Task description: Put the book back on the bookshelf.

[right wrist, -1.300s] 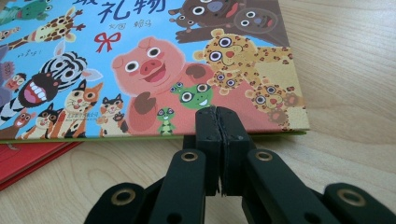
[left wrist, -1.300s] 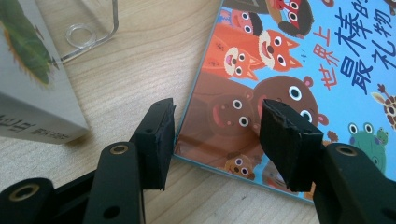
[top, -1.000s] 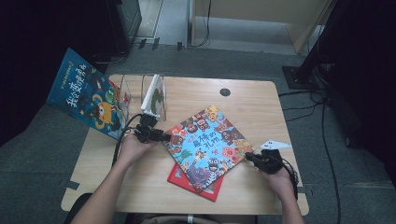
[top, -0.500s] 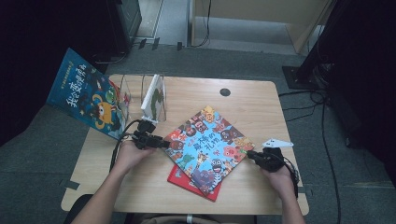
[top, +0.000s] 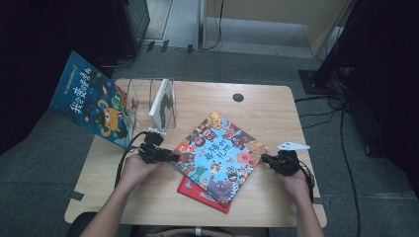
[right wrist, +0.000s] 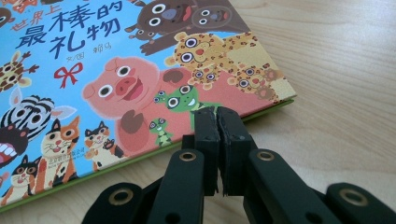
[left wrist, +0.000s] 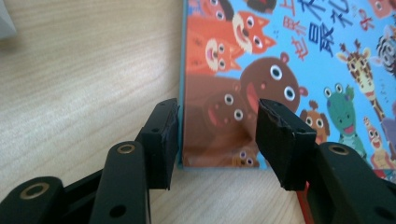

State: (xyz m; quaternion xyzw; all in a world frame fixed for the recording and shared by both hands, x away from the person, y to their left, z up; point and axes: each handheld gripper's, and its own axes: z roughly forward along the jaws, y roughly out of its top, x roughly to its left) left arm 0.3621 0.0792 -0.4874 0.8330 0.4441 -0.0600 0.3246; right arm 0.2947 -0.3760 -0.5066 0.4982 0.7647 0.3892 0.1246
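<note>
Blue and crowded with cartoon animals, the picture book (top: 220, 155) lies flat and skewed near the middle of the pale wooden desk (top: 267, 106), resting on top of a red book (top: 197, 192) whose corner pokes out beneath it. The left gripper (top: 173, 157) sits at the book's left corner, its jaws about half open; in the left gripper view one pad (left wrist: 163, 135) stands on the bare wood just beside the cover's edge and the other over the printed cover, so the corner lies between them without being pinched. The right gripper (top: 264, 159) is at the opposite corner with its jaws closed together on nothing, the tips pointing at the book's green lower edge (right wrist: 275, 105) in the right gripper view, just short of it or barely touching. The step in hand looks like squaring or sliding the top book, both tools set at opposite corners. The next move probably calls for the left jaws to close on the corner, or push against it, while the right tips steady or nudge the far edge. An upright white book (top: 162, 104) in a clear stand and a dark blue book (top: 91, 101) leaning at the desk's left edge may be where it goes.
</note>
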